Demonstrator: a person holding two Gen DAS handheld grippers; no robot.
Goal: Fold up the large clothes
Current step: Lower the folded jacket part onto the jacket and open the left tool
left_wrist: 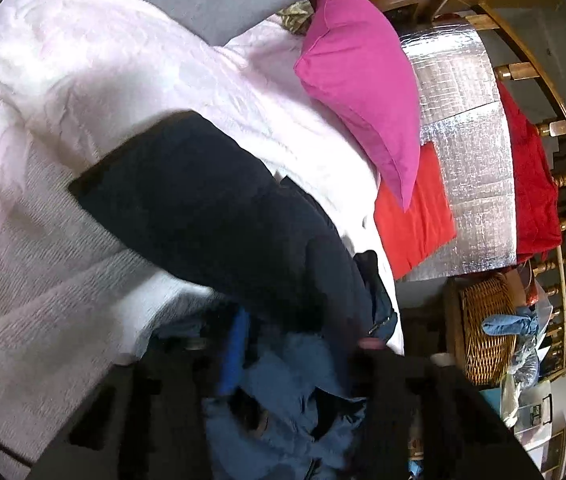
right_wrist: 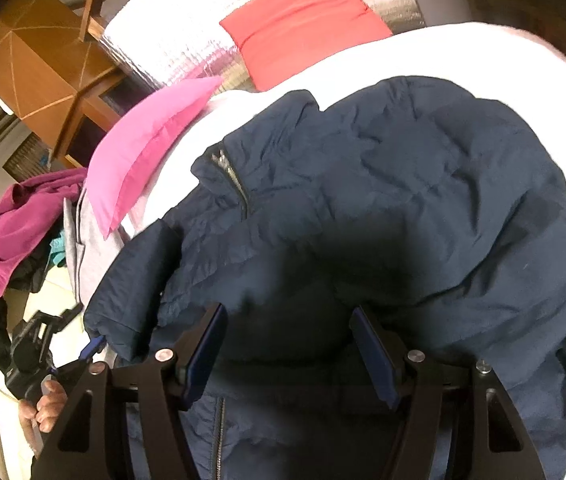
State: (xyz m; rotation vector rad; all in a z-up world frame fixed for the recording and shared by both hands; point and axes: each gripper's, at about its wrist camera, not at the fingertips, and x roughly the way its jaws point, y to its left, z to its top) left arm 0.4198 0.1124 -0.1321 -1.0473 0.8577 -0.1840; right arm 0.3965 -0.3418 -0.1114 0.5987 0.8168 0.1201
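Through the left wrist camera, the dark navy quilted puffer jacket (left_wrist: 211, 216) lies across a white fluffy bed cover (left_wrist: 103, 80), one blurred section rising toward the lens. The left gripper (left_wrist: 295, 364) sits low in frame, smeared by motion; navy fabric bunches between its black arms, but whether the jaws are clamped on it cannot be told. A magenta pillow (left_wrist: 359, 88), a red cushion (left_wrist: 415, 220) and a wicker basket (left_wrist: 487, 328) lie beyond.

Through the right wrist camera, the right gripper (right_wrist: 289, 350) stands wide apart, its blue-padded fingers (right_wrist: 207, 352) hovering just over the jacket's body and gripping nothing. The collar and zip (right_wrist: 231, 176) point toward the pillow.

The likely trouble is slippage: the slick, puffy shell could slide from a shallow pinch, or the right jaws could catch only the top layer, leaving the fold lopsided.

Only the right view shows the jacket's whole spread and the person's hand (right_wrist: 43, 404) on the other handle; only the left view shows the basket and the lifted section.
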